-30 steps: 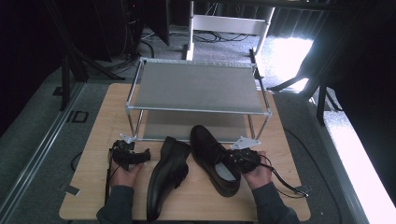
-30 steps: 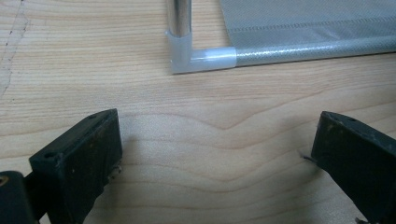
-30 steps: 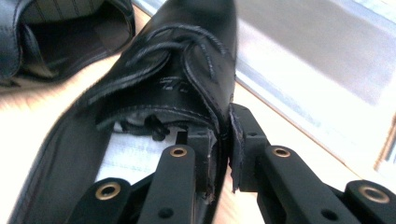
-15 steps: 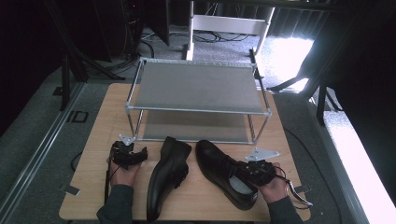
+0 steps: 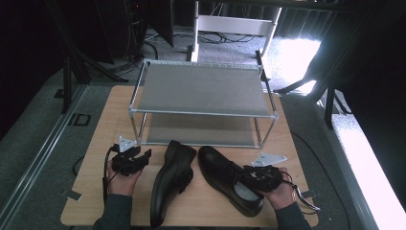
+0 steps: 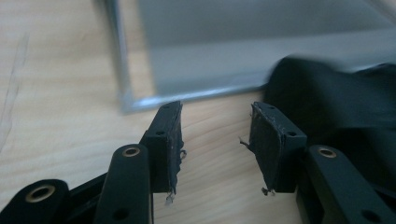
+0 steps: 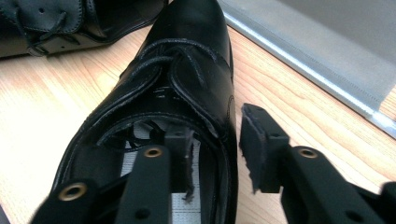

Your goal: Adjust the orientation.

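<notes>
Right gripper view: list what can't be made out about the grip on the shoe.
- Right gripper: jaws straddle the right shoe wall; contact unclear.
- Shoe heel: cut off by the bottom edge.
- High view: right gripper too small, the hand covers it.
- Left shoe: cut off by the top edge.

shoe (image 7: pixel 187 74): glossy black leather | table (image 5: pixel 297 143): pale matt wood | rack (image 5: pixel 201 88): grey metal

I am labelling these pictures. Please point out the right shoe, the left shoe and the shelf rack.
right shoe (image 7: pixel 196 88): right gripper view, on the laced upper.
left shoe (image 5: pixel 170 184): high view, on the middle of its upper.
shelf rack (image 5: pixel 201 88): high view, on the bare top shelf.
</notes>
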`<state>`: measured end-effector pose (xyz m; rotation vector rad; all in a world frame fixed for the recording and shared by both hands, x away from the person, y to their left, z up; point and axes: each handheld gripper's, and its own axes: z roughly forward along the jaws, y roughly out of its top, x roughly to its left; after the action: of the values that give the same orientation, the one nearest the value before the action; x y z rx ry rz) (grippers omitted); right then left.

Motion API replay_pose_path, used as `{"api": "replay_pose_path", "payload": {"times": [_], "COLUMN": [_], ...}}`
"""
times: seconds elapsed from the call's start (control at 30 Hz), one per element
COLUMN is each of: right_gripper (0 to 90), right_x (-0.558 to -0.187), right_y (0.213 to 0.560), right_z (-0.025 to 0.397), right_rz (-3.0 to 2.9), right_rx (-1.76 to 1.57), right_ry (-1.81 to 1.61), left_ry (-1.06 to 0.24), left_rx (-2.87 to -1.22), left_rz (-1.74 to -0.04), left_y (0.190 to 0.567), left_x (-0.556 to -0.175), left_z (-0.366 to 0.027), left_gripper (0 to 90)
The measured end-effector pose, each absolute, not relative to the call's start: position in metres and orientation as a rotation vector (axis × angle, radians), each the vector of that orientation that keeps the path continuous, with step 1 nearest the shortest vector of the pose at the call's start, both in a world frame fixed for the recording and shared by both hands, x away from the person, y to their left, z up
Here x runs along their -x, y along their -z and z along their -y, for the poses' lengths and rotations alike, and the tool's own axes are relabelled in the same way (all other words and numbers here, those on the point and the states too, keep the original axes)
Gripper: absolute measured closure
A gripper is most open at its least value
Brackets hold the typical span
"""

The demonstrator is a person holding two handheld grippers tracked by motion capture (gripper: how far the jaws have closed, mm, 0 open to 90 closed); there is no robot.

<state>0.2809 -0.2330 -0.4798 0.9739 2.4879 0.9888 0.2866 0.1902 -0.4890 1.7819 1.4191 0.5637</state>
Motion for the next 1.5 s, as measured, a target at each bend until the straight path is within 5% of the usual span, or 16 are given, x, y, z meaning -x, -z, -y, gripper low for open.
{"api": "replay_pose_path", "payload": {"times": [0.63, 1.1, 1.5], "right_gripper": [56.7, 56.5, 56.3], "right_x": [-0.282, -0.282, -0.282], "right_y": [0.485, 0.485, 0.486], "right_z": [0.231, 0.231, 0.23], "right_rz": [-2.52, -2.524, -2.526], "right_rx": [-0.961, -0.955, -0.953], "right_ry": [-0.998, -0.993, -0.984], "left_ry": [-0.377, -0.431, -0.465], "left_rx": [-1.959, -2.039, -2.034], "left_rz": [-1.101, -1.08, -1.134], "left_y": [0.465, 0.469, 0.469], "left_x": [-0.252, -0.248, -0.25], "left_z": [-0.15, -0.151, -0.168], "left_gripper": [65.8, 82.2, 83.5]}}
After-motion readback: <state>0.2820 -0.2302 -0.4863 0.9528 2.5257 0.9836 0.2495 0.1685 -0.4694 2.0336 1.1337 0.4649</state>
